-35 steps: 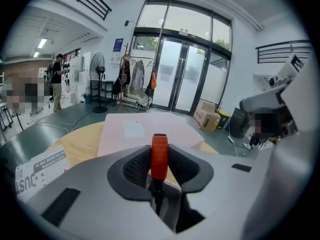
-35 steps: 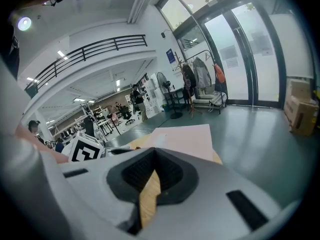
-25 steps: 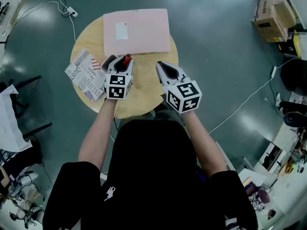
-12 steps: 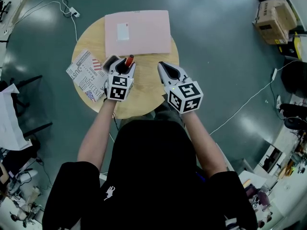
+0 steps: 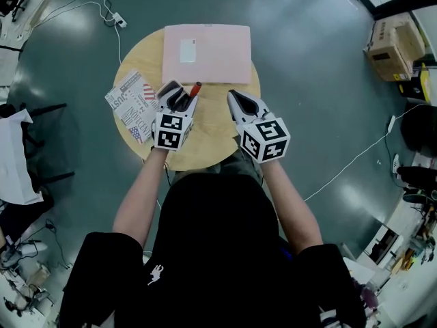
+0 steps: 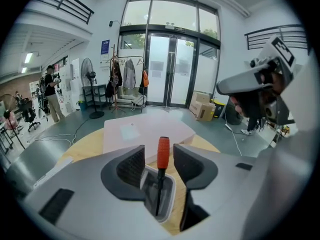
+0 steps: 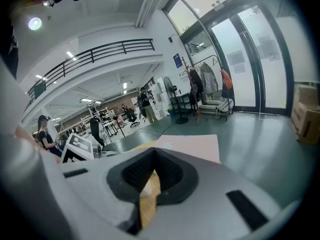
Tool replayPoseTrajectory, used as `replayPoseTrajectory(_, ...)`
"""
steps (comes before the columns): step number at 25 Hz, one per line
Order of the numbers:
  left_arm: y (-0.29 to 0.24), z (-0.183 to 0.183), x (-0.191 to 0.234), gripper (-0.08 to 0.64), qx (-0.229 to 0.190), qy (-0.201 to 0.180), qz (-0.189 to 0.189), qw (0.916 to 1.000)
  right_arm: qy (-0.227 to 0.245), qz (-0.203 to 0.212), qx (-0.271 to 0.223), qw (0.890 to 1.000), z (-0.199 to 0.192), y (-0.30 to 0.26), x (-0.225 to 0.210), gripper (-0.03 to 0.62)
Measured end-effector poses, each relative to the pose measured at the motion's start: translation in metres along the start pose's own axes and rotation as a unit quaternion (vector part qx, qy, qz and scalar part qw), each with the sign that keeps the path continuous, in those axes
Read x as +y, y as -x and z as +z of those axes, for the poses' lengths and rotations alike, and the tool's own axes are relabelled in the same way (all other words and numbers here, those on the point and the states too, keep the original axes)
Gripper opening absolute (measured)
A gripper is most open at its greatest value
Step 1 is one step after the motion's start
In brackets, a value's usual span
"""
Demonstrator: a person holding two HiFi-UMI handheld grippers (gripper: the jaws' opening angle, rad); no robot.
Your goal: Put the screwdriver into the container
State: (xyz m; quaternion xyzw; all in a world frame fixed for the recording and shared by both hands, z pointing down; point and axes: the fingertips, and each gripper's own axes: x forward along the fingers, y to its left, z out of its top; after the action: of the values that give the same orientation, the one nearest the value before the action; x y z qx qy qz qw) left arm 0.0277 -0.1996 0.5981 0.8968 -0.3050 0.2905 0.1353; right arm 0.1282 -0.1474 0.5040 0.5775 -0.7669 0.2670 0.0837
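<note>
Screwdriver (image 6: pixel 163 153), red-handled and black-shafted, already stands in the small clear rectangular container (image 6: pixel 173 194). The left gripper (image 6: pixel 159 150) has just been opening its jaws, which flank the screwdriver without touching. The right gripper (image 7: pixel 151 160) is closed and empty.

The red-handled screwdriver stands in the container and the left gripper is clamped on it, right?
No. The left gripper view shows the left gripper with jaws apart, having just been opening, pads clear of the screwdriver between them. It does stand in the container.
</note>
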Motion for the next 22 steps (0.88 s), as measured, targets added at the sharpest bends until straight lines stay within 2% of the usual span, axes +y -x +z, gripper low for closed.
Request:
replayPoseTrajectory(4, 0.025, 0.012, 0.012, 0.119, -0.026, 0.019, 0.023, 0.9992, 0.014, 0.017, -0.006, 1.000, 0.010, -0.003, 0.012, 0.002)
replayPoseTrajectory(8, 0.050, 0.030, 0.027, 0.065, -0.050, 0.001, 0.057, 0.9971, 0.029, 0.028, -0.015, 0.999, 0.023, -0.007, 0.020, 0.002)
replayPoseTrajectory(10, 0.064, 0.038, 0.034, 0.038, -0.069, 0.008, 0.071, 0.9950, 0.036, 0.032, -0.018, 0.999, 0.028, -0.008, 0.025, 0.002)
replayPoseTrajectory(15, 0.097, 0.054, 0.052, 0.008, -0.108, 0.027, 0.100, 0.9887, 0.058, 0.041, -0.031, 0.997, 0.041, -0.005, 0.041, 0.002)
replayPoseTrajectory(22, 0.140, 0.073, 0.063, 0.003, -0.146, 0.031, 0.123, 0.9812, 0.081, 0.054, -0.050, 0.994, 0.057, 0.010, 0.060, 0.002)
